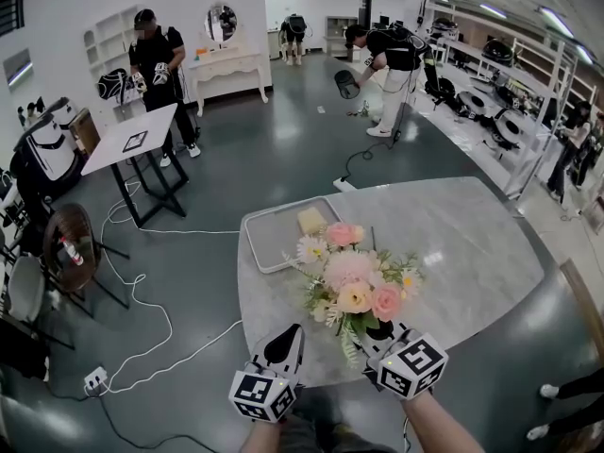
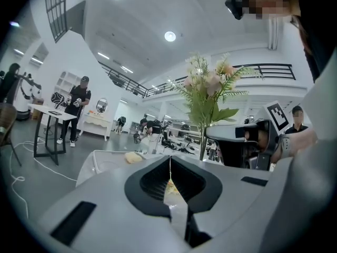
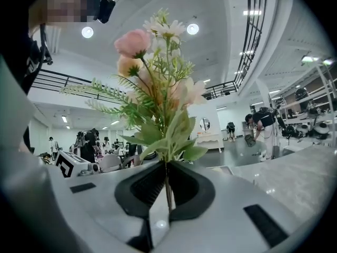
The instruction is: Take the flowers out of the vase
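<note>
A bouquet of pink, peach and white flowers [image 1: 354, 281] with green leaves stands over the near part of the grey marble table [image 1: 472, 253]. My right gripper [image 1: 379, 334] is shut on its stems just below the leaves. In the right gripper view the flowers [image 3: 158, 78] rise straight out of the closed jaws of that gripper [image 3: 167, 168]. My left gripper [image 1: 288, 336] hangs to the left of the bouquet, shut and holding nothing. In the left gripper view the jaws of the left gripper [image 2: 169, 159] meet, and the flowers [image 2: 210, 88] and the right gripper [image 2: 243, 134] show beyond them. I cannot make out a vase.
A grey tray [image 1: 274, 243] with a yellow sponge [image 1: 311, 220] lies at the table's far left corner. White cables [image 1: 142, 300] trail over the floor at the left, by a black-legged side table [image 1: 132, 140]. People stand at the back of the room.
</note>
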Available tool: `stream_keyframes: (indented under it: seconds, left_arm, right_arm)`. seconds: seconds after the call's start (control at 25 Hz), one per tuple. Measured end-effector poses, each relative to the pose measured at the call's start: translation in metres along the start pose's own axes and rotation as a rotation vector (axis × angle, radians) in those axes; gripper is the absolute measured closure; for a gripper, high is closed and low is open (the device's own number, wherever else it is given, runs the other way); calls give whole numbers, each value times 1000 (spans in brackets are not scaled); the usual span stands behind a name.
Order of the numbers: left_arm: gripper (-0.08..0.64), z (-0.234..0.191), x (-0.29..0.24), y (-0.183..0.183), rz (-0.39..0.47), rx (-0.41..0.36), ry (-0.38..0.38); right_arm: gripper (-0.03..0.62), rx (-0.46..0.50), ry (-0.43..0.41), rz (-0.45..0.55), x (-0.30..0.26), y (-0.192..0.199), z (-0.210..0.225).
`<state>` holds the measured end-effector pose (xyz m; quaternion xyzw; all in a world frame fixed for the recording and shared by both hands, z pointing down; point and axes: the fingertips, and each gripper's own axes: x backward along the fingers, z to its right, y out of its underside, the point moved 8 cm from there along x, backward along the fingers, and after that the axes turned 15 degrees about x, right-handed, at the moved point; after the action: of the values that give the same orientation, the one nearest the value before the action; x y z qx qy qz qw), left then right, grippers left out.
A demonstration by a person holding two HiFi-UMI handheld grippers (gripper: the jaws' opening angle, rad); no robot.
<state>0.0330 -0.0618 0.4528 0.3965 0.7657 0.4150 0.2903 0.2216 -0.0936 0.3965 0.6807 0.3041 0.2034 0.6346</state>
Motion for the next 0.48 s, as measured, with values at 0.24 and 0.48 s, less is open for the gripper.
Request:
stream_keyframes:
  seconds: [0.24,0.48]
  left_arm:
    - [545,5,-1,2,-1,-1,4]
    - [546,10,1,3,-4,-6,2]
  right_arm:
    - [557,-3,-3,-3,4,0,0]
    - [557,-5,-8,-6,9,2,-1]
